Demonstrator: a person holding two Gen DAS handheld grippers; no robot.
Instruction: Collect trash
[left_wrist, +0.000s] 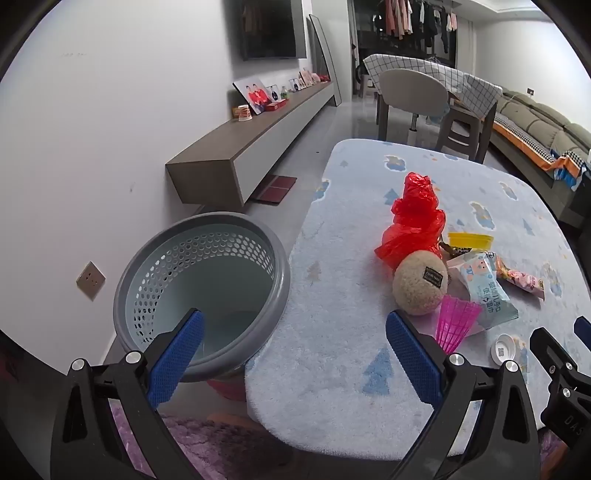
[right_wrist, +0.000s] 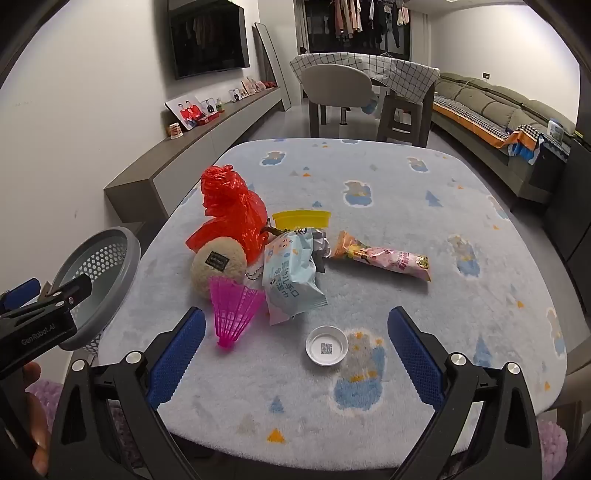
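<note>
Nearest the right gripper (right_wrist: 295, 354), spread wide and holding nothing, a white cap (right_wrist: 327, 346) lies dead ahead on the worktop (right_wrist: 406, 221), while the equally spread left gripper (left_wrist: 295, 354) hangs nearer the grey basket (left_wrist: 258, 295) at left.

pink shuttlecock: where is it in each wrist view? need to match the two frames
Left wrist view: pink shuttlecock lies lower right, in front of the beige plush ball, just beyond the left gripper's right-hand finger.
Right wrist view: pink shuttlecock lies left of centre, just beyond the right gripper's left-hand finger.
Shared landmark: red plastic bag, behind the plush ball in both views.
</note>
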